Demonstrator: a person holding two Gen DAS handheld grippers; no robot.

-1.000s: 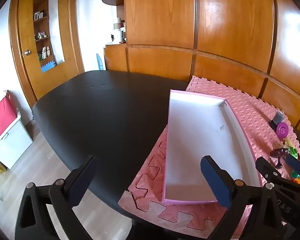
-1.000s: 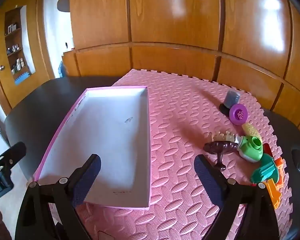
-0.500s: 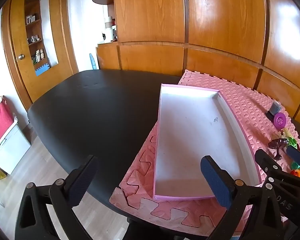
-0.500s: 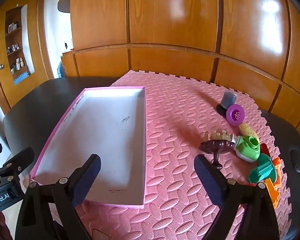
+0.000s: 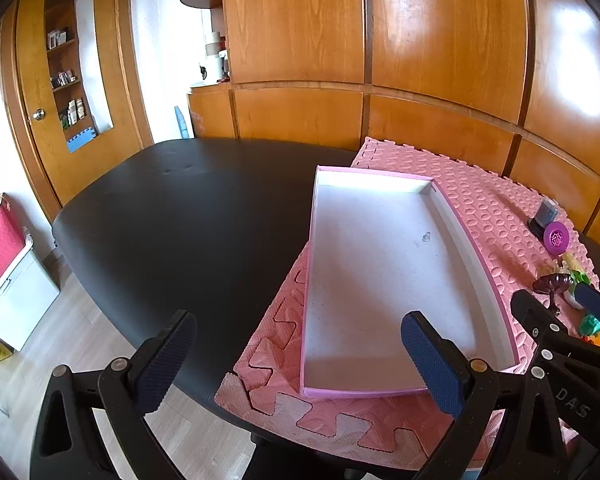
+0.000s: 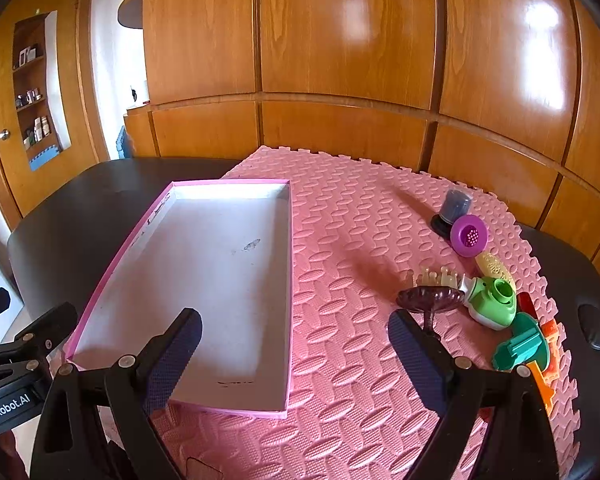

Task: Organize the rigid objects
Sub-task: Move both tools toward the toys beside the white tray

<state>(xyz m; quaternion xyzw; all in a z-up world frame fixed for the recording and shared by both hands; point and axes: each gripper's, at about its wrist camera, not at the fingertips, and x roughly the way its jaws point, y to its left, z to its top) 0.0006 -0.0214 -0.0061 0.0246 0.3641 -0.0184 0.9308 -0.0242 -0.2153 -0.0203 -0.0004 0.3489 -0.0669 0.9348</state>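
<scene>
Right wrist view: the right gripper (image 6: 294,354) hangs spread wide and holds nothing, the tray (image 6: 172,276) ahead of its left finger, the toys (image 6: 488,300) clustered on the mat (image 6: 352,248) beyond its right finger. The left gripper (image 5: 300,364) is likewise spread and bare, the tray (image 5: 452,216) beyond its right finger.

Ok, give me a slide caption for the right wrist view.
Open right gripper above pink foam mat, between empty pink box and toys.
</scene>
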